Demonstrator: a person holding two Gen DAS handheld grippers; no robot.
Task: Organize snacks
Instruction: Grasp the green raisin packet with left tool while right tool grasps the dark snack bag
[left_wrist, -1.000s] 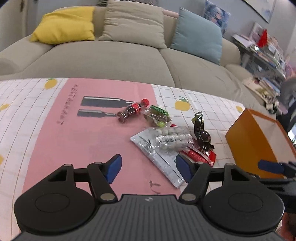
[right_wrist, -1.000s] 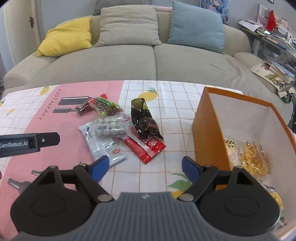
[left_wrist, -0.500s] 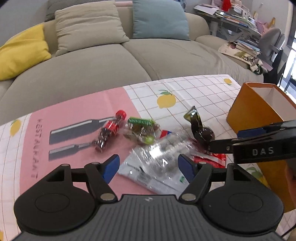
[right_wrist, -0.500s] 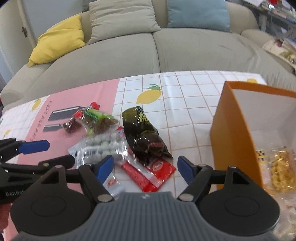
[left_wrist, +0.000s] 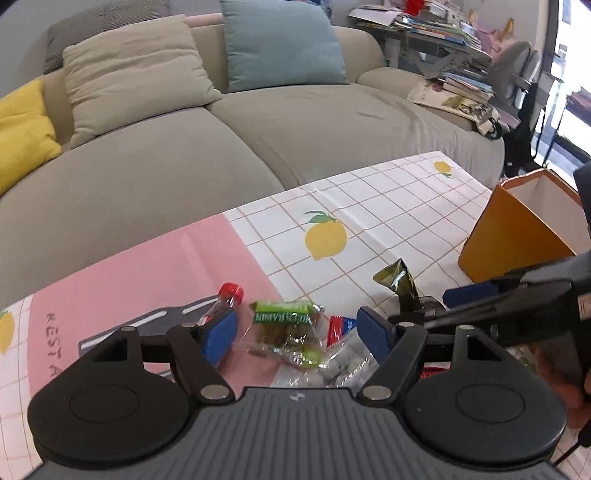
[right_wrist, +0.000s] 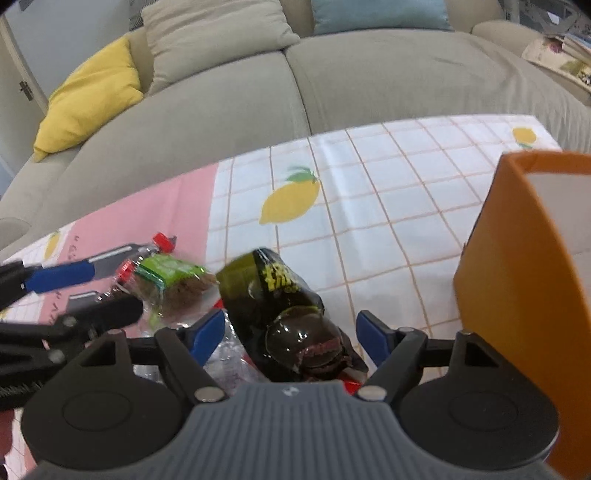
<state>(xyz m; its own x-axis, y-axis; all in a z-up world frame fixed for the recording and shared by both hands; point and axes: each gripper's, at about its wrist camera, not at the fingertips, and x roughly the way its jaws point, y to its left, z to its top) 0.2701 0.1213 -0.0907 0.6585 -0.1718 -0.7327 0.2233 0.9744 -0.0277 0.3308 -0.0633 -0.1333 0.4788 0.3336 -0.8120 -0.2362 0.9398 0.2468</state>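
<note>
Right wrist view: the right gripper (right_wrist: 291, 338) has dropped close over the dark green plastic snack packet (right_wrist: 275, 295), jaws spread either side of it, nothing pinched yet (the pick looks imminent). The packet lies on the lemon-print tablecloth (right_wrist: 369, 206), long axis running away from the camera. The left gripper (left_wrist: 297, 330), jaws opening, now straddles the green-labelled clear packet (left_wrist: 286, 326). The orange cardboard box (right_wrist: 517, 295) stands to the right.
</note>
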